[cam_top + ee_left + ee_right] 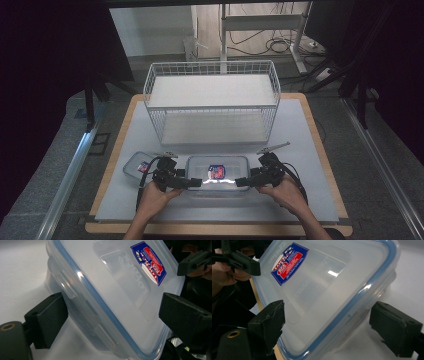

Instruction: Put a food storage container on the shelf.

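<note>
Clear plastic lidded box [217, 174] sits near front edge of counter [310, 150], long axis left-right, between both hands. Left gripper [192, 182] at left end, right gripper [241, 182] at right end; both jaws parted, straddling box ends, not yet pressing. White wire rack [212, 100] behind.
</note>
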Demonstrator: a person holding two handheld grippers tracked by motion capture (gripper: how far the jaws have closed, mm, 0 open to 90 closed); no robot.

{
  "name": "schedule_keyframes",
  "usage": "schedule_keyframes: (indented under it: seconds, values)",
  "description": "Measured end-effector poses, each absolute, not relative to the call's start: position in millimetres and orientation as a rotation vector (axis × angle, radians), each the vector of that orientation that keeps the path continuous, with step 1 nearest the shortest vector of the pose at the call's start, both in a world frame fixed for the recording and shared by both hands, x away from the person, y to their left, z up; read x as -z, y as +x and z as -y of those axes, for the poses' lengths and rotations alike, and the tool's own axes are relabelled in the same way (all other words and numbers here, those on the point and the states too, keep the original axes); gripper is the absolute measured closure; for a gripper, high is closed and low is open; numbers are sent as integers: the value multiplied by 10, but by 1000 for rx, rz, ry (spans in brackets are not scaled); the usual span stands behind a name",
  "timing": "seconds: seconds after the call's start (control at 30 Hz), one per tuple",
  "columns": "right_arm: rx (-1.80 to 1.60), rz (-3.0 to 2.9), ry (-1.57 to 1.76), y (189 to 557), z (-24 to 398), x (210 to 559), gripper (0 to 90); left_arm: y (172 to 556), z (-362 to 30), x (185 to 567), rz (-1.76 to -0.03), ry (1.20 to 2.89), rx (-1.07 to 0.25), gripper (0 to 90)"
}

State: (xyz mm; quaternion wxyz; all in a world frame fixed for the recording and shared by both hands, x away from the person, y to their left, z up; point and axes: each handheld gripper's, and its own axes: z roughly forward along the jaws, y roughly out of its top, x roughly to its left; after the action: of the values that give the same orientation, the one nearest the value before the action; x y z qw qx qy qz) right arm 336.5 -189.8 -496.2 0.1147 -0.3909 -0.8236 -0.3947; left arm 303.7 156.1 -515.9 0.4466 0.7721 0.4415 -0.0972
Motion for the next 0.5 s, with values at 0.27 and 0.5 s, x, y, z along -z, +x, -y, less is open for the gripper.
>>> schedule_keyframes:
  seconds: [0.27,0.5]
  values:
    - [1248,2394,-1145,3261,2017,4907,330,2906,-1656,5105,-1062,1879,190,241]
    - [1340,2359,-1128,3130,2131,4873,481,2750,-1803,5128,-1043,1761,205,421]
